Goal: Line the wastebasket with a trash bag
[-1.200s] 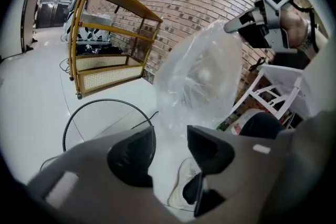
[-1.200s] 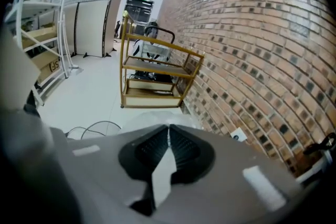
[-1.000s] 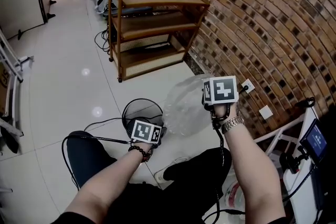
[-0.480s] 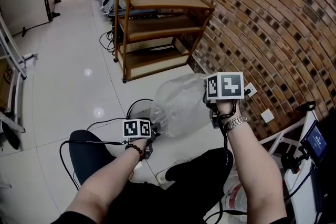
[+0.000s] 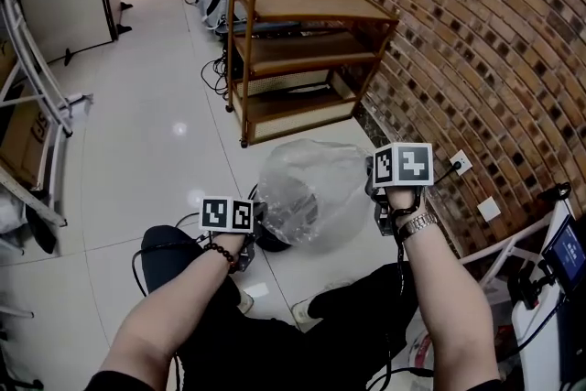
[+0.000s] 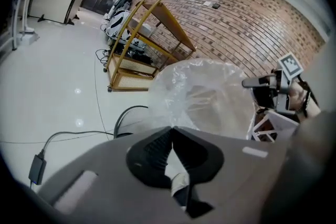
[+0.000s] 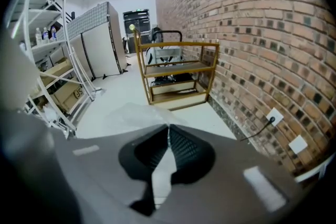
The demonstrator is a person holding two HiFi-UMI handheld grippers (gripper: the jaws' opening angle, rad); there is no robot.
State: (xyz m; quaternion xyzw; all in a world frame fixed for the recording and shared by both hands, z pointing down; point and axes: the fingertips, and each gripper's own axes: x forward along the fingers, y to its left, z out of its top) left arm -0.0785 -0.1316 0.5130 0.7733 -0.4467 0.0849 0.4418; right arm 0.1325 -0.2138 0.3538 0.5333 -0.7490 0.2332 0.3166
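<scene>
1. Floor (image 5: 156, 105), pale and glossy, lies open on the left. It runs between a metal rack (image 5: 37, 133), cut off by the frame edge, and a wooden shelf cart (image 5: 311, 59). A thin black cable (image 6: 95, 94) trails across it, plain only in the left gripper view.
2. The left hand-held gripper (image 5: 258, 215) has just been closing. Its jaws now meet at the tips, with the thin film of the trash bag (image 5: 307, 183) nipped between them at the bag's left edge.
3. The bag hangs puffed and translucent between the two grippers. Under it, the head view shows only a dark sliver of the wastebasket (image 5: 272, 241). The film hides its rim and mouth, and neither gripper view shows it clearly.
4. The right hand-held gripper (image 5: 374, 188) has the bag's right edge, jaws pressed together on the film. Its own view shows just a pale fold past the tips, while the left gripper view takes in the whole ballooned bag.
5. The brick wall (image 5: 476, 41) closes the right side near the right hand, with a wall socket (image 5: 458, 162) low on it. A white tube frame (image 5: 494, 238) is cut off at the bottom right corner.
</scene>
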